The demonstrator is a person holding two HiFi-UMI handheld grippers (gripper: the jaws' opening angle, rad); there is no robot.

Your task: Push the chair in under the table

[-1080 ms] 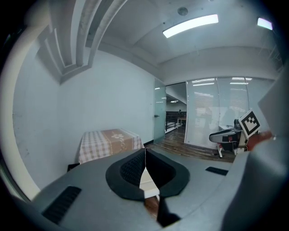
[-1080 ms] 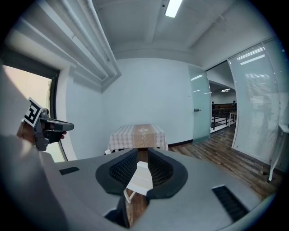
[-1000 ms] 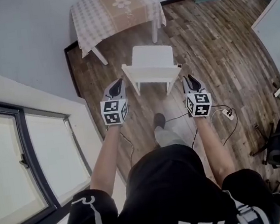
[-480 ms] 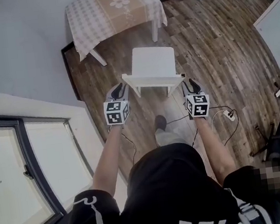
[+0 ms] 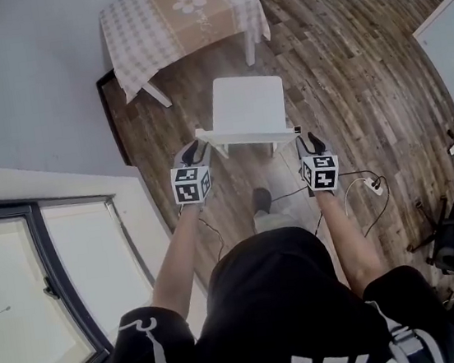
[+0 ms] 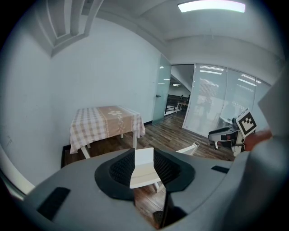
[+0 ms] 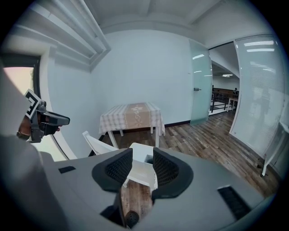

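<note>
White chair [image 5: 249, 107] stands just ahead, its back spanning left gripper [image 5: 194, 148] to right gripper [image 5: 313, 137], table [image 5: 142, 38] beyond. Both jaws have just been opening, gripping nothing

Head cam: on my head, aimed steeply down; chair [image 5: 247, 111] close ahead, table [image 5: 180, 16] beyond. Gripper cams: each behind its own jaws, facing forward, chair close, table farther. All three share both. Left cam catches right gripper [image 6: 216, 134] at its right, right cam left gripper [image 7: 63, 120] at its left.
</note>
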